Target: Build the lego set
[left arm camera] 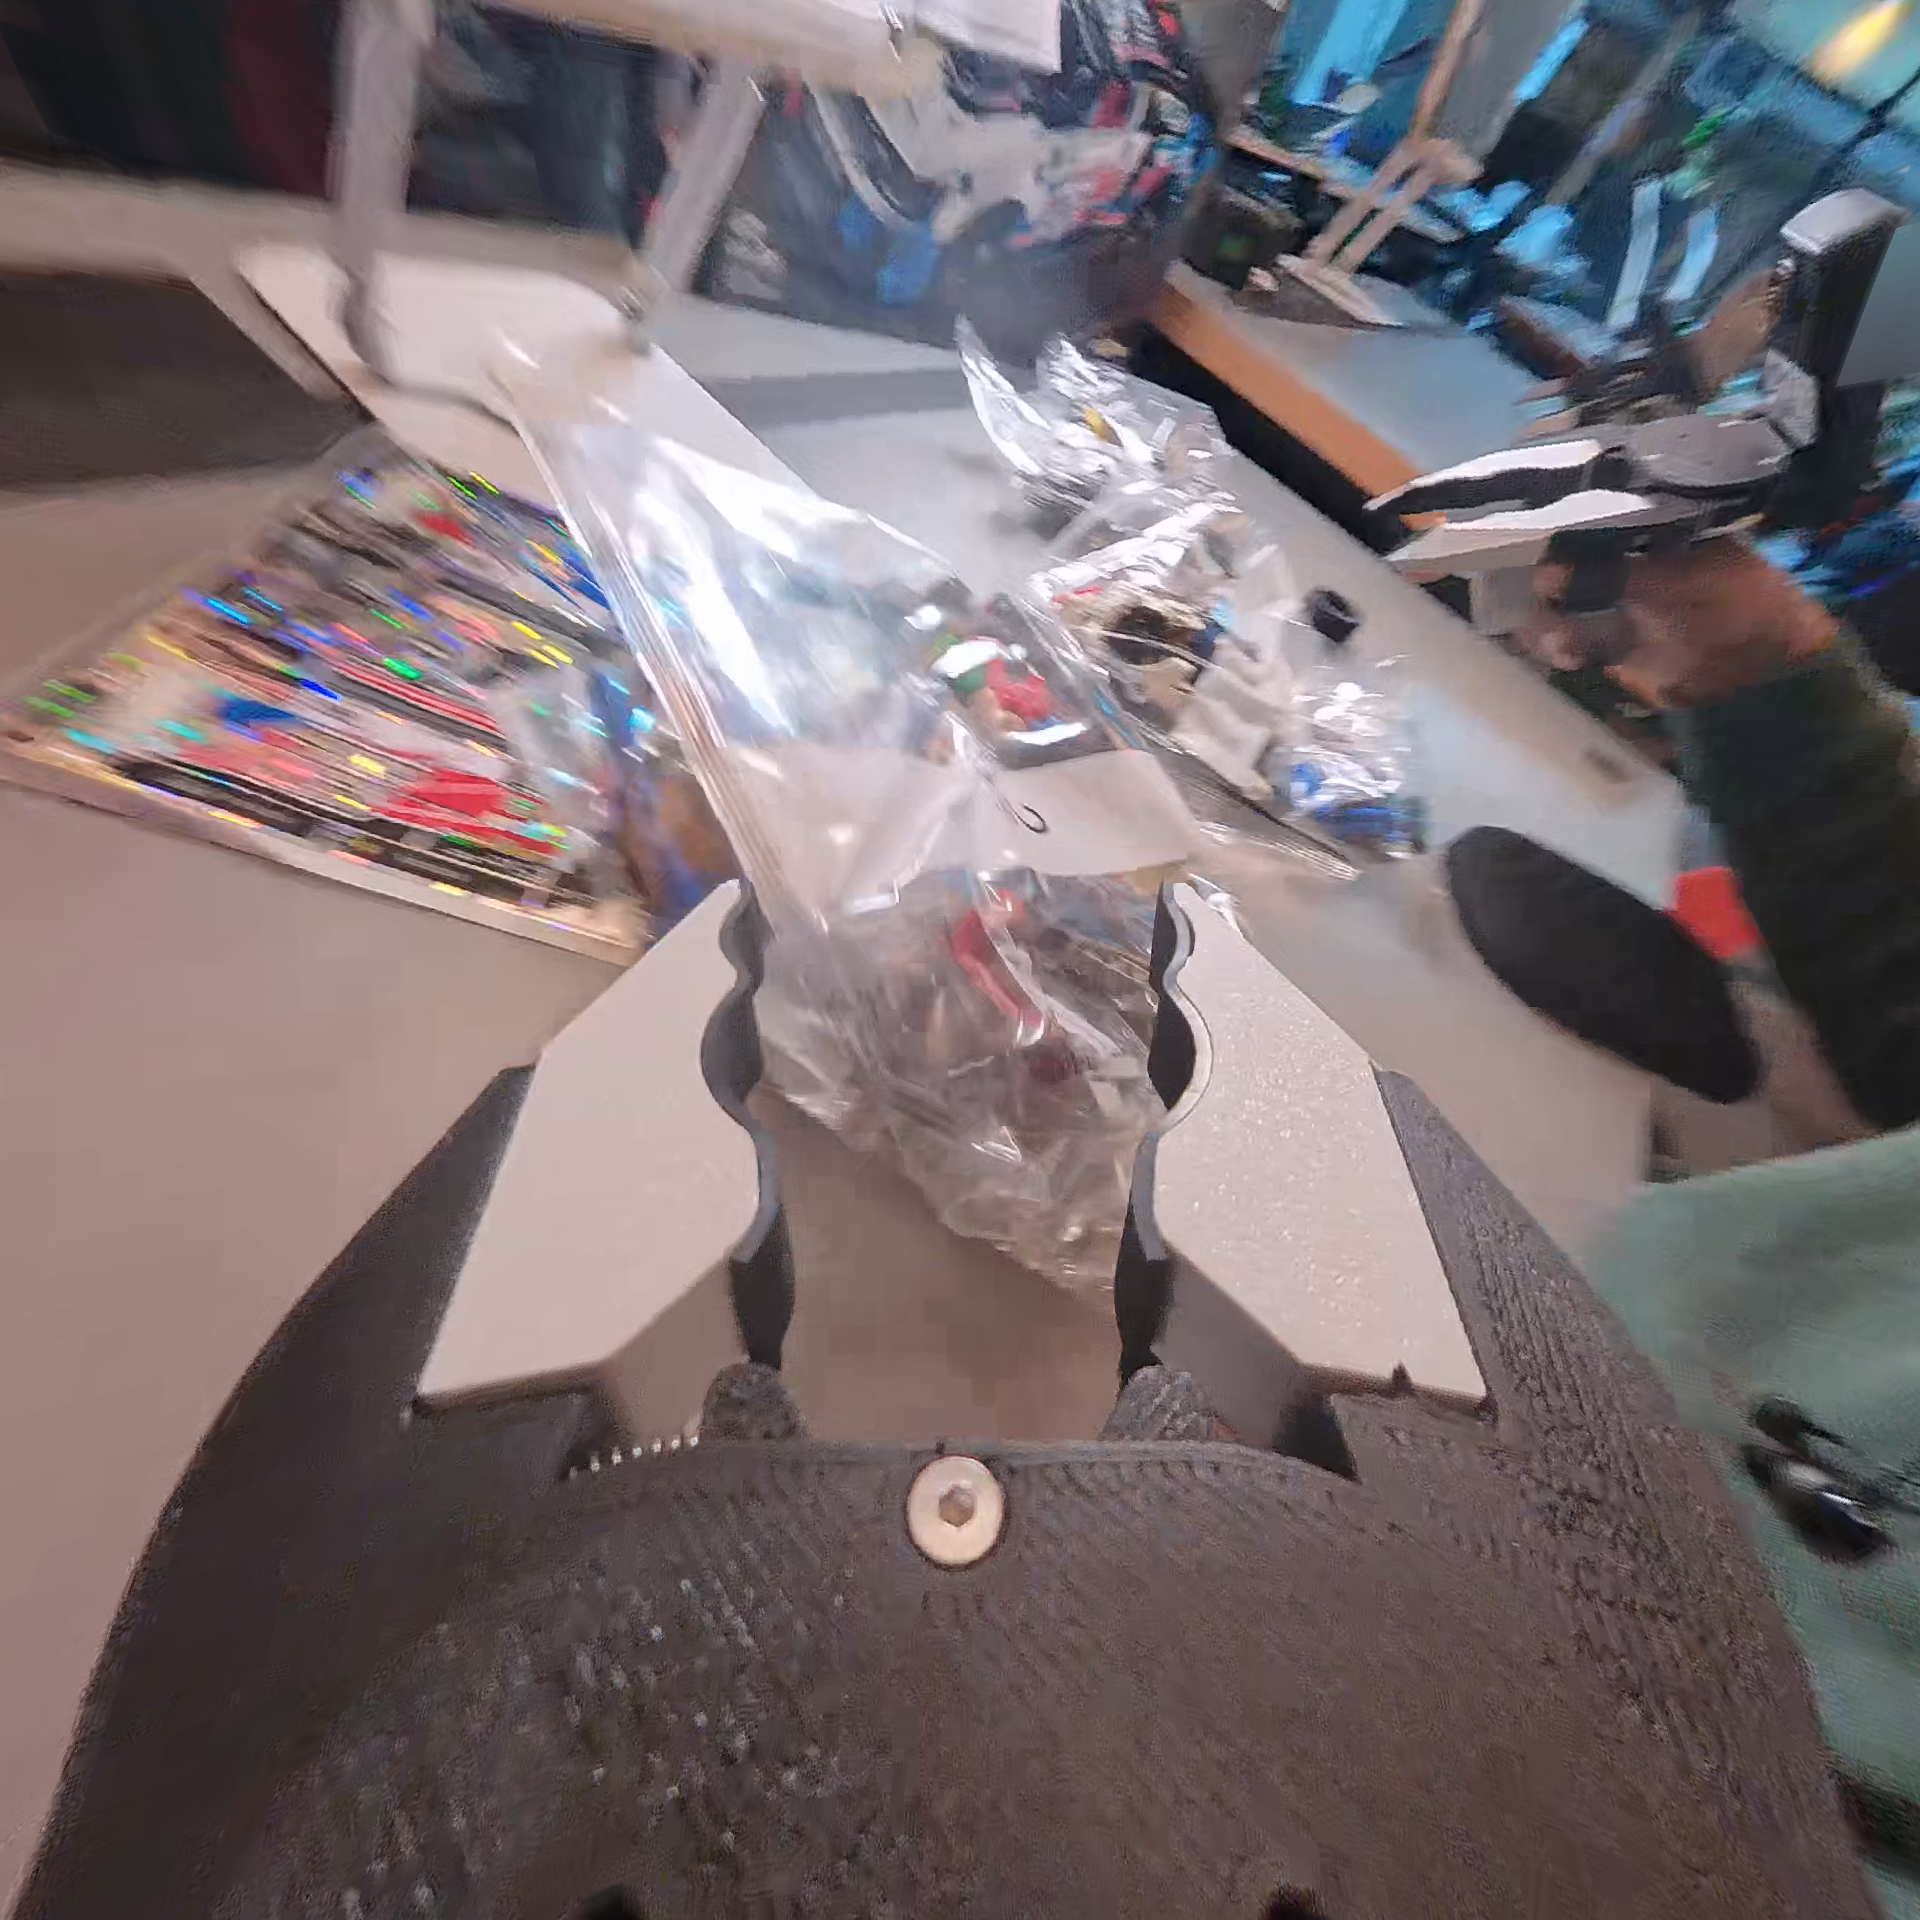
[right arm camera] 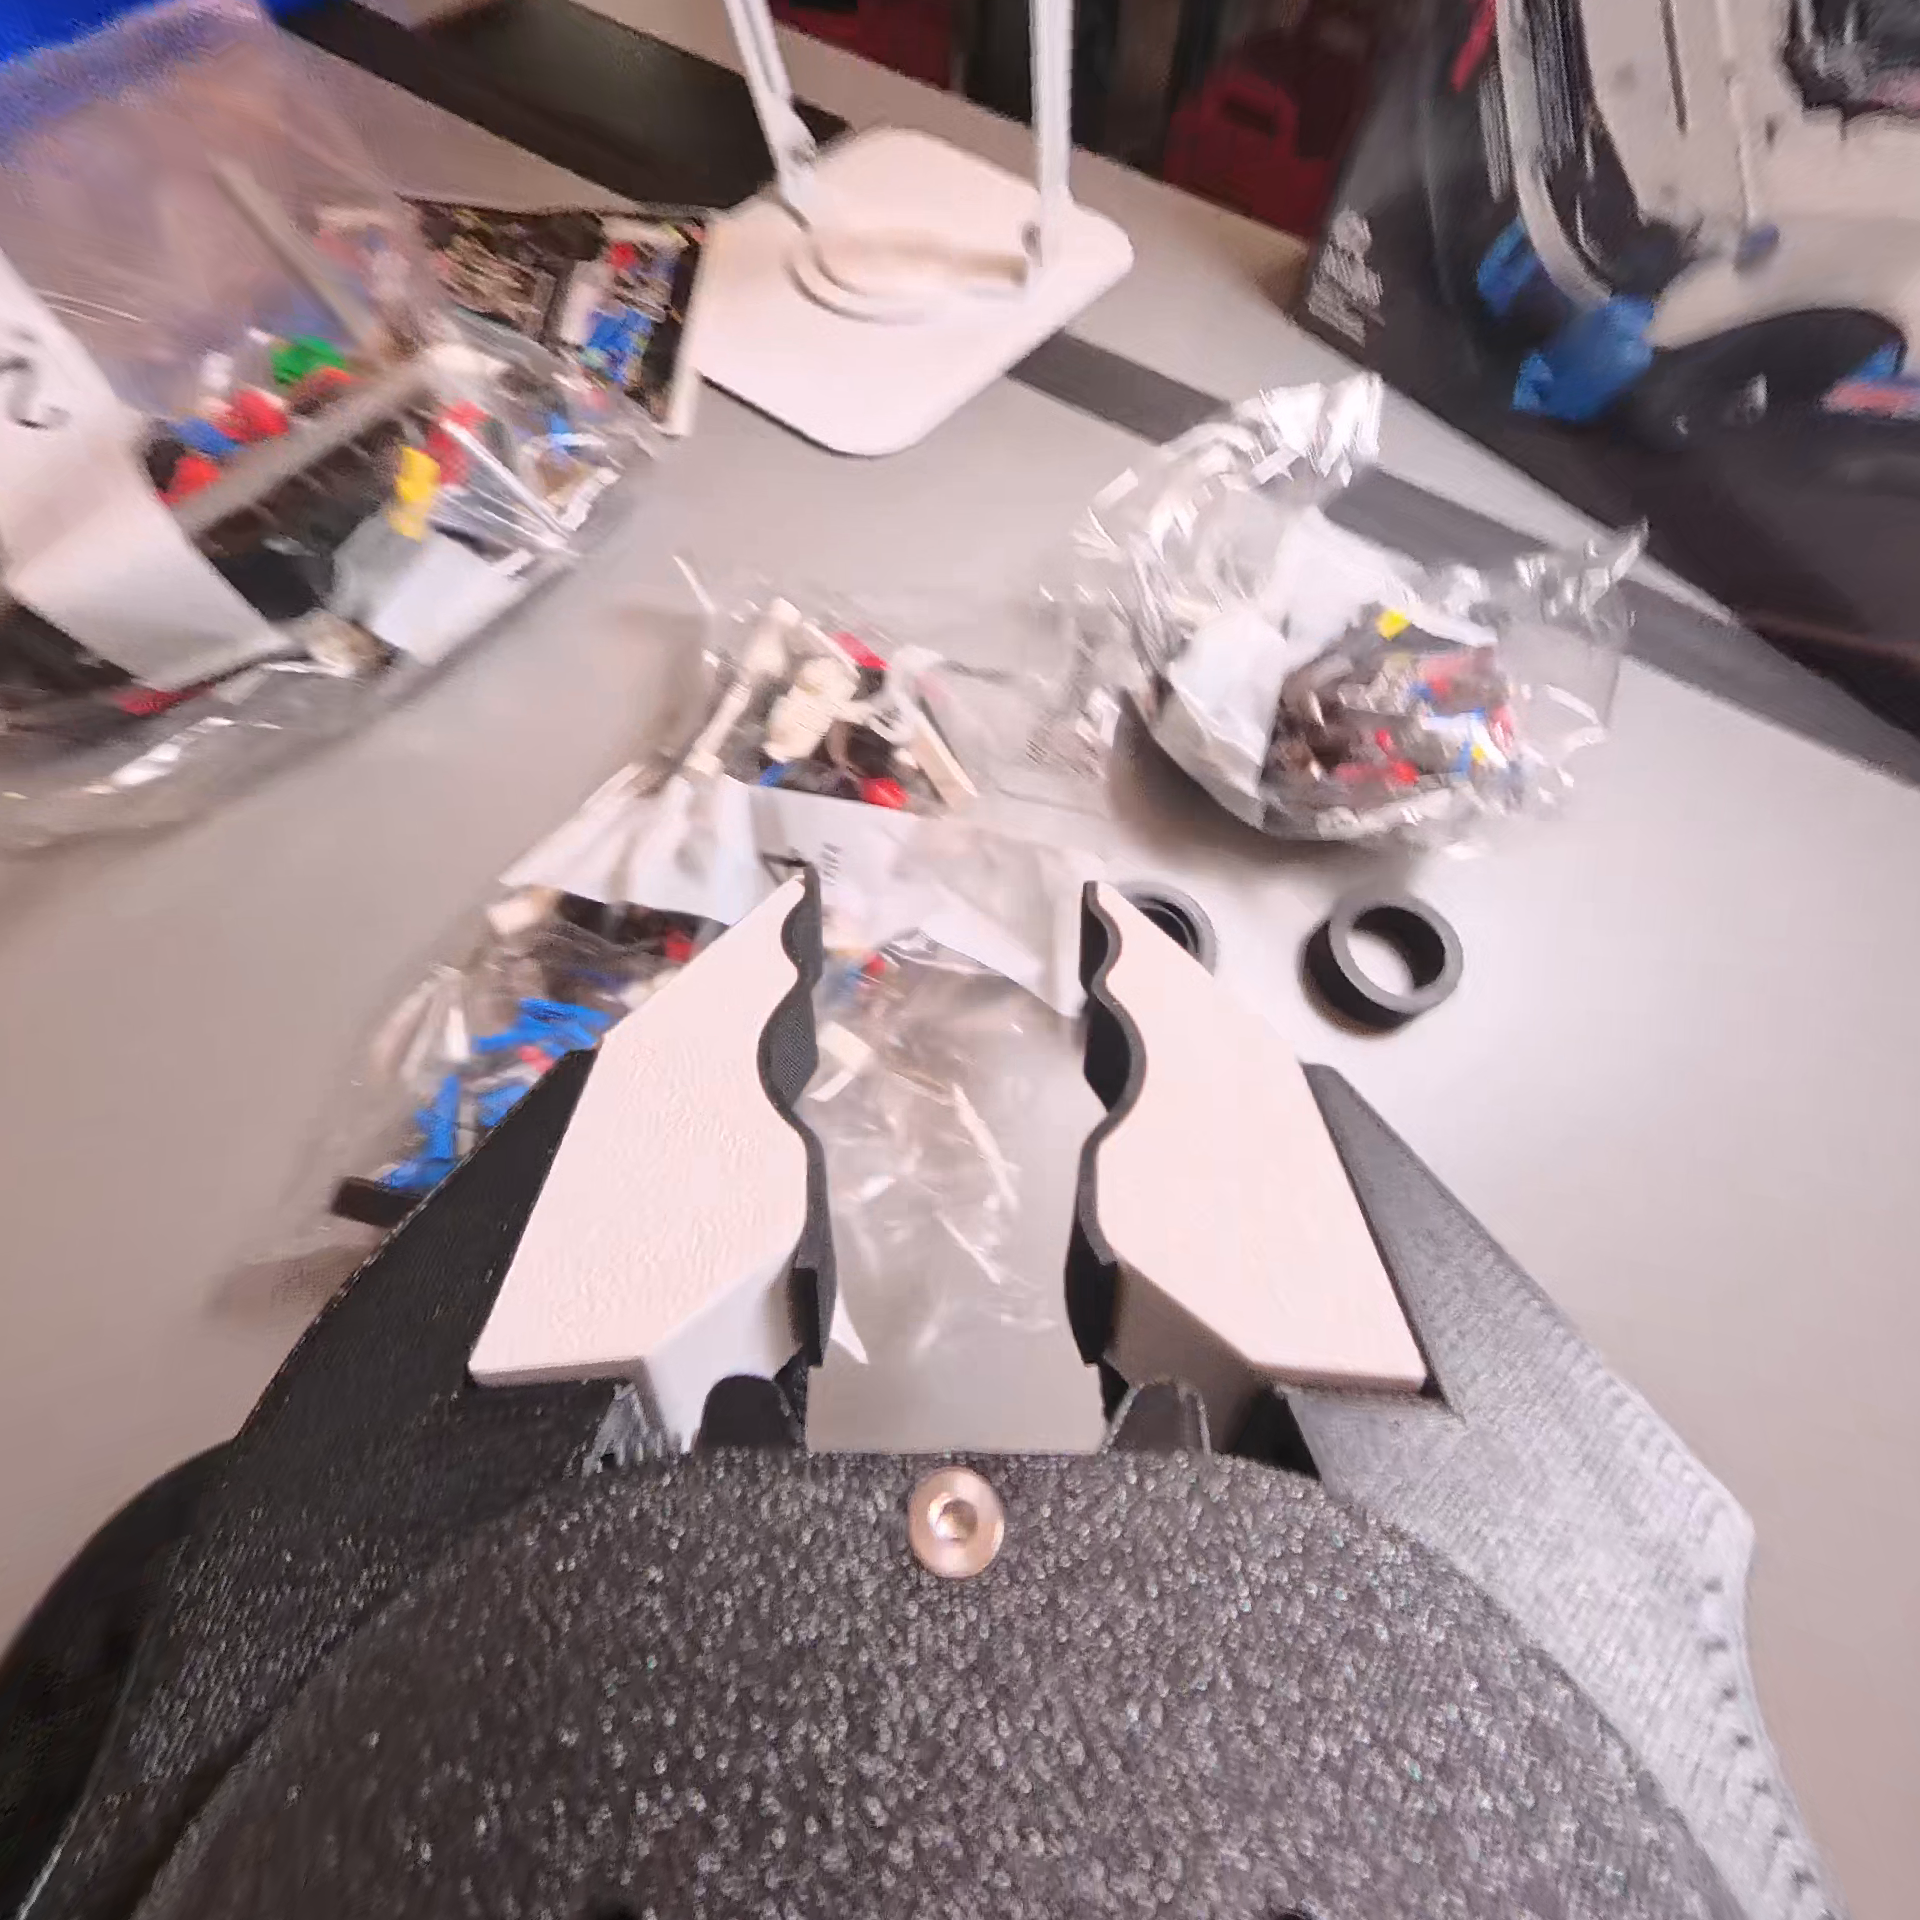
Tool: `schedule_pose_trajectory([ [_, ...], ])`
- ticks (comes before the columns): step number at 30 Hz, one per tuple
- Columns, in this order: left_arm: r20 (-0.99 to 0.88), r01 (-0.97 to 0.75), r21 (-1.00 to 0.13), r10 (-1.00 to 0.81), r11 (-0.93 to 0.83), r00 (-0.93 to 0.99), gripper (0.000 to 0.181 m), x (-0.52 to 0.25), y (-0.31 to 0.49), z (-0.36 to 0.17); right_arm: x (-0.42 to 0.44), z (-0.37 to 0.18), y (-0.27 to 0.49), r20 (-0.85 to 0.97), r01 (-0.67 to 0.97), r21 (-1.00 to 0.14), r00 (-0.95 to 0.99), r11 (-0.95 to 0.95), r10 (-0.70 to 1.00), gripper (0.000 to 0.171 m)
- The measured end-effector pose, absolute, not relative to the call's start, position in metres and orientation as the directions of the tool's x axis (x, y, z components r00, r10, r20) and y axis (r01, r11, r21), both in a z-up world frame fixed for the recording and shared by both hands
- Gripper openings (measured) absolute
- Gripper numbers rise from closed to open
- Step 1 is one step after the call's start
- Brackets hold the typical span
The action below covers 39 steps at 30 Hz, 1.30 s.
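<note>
Left to right: left tongs point(left arm camera: 951, 935), jaws apart, flank a clear bag of bricks point(left arm camera: 966, 1081) on the table point(left arm camera: 208, 1091) without pinching it. Right tongs point(right arm camera: 945, 904), jaws apart, hover over a second bag point(right arm camera: 914, 1101); two black rings point(right arm camera: 1382, 961) lie just right. Risk: slick film may slip or tear, scattering pieces. Motion blur hides brick shapes and whether the bags are sealed.

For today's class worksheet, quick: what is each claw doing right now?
Left claw: open around a clear bag of lego pieces; a grip cannot be told.
Right claw: open, holding nothing, above a clear plastic bag.
</note>
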<state>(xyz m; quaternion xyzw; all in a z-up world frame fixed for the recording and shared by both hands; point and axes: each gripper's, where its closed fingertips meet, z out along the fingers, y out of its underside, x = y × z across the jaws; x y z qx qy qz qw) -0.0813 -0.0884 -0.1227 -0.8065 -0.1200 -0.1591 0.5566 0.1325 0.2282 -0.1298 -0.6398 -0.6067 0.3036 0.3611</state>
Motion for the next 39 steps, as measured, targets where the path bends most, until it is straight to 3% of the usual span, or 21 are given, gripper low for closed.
schedule_pose_trajectory([
  [4, 0.212, 0.224, -0.926, 0.073, -0.304, 0.975, 0.077, -0.097, -0.099, -0.083, 0.134, -0.168, 0.244, -0.109, 0.673, -0.734, 0.024, -0.097, 0.994, 0.054],
  [8, 0.164, 0.157, -0.946, 0.000, -0.284, 0.986, 0.077, -0.081, -0.092, -0.052, 0.120, -0.186, 0.232, -0.314, 0.756, -0.634, -0.062, -0.161, 0.947, 0.023],
  [11, 0.161, 0.134, -0.944, -0.066, -0.302, 0.985, 0.075, -0.064, -0.081, -0.051, 0.112, -0.186, 0.233, -0.241, 0.755, -0.653, -0.124, -0.066, 0.963, 0.000],
  [17, 0.136, 0.037, -0.923, -0.234, -0.382, 0.963, 0.072, -0.031, -0.060, -0.066, 0.113, -0.114, 0.178, 0.100, 0.522, -0.779, -0.441, 0.346, 0.892, 0.000],
  [23, 0.091, -0.133, -0.913, -0.508, -0.387, 0.856, 0.080, 0.009, -0.024, -0.055, 0.126, -0.045, 0.108, 0.406, 0.246, -0.712, -0.620, 0.658, 0.671, 0.000],
  [26, 0.065, -0.249, -0.886, -0.637, -0.390, 0.769, 0.090, 0.024, -0.009, -0.052, 0.133, -0.025, 0.078, 0.419, 0.173, -0.695, -0.692, 0.698, 0.588, 0.000],
  [30, 0.228, -0.250, -0.872, -0.800, -0.422, 0.555, 0.074, 0.081, -0.017, -0.048, 0.135, -0.020, 0.045, 0.380, 0.143, -0.705, -0.751, 0.695, 0.540, 0.000],
  [32, 0.239, -0.309, -0.850, -0.835, -0.427, 0.495, 0.078, 0.104, -0.030, -0.063, 0.135, -0.026, 0.037, 0.363, 0.156, -0.706, -0.758, 0.691, 0.542, 0.000],
  [36, 0.215, -0.235, -0.881, -0.790, -0.411, 0.574, 0.078, 0.114, -0.039, -0.069, 0.135, -0.035, 0.031, 0.331, 0.177, -0.731, -0.752, 0.659, 0.570, 0.000],
  [39, 0.185, -0.206, -0.881, -0.711, -0.425, 0.678, 0.060, 0.113, -0.038, -0.086, 0.128, -0.040, 0.030, 0.314, 0.198, -0.738, -0.745, 0.645, 0.588, 0.000],
])
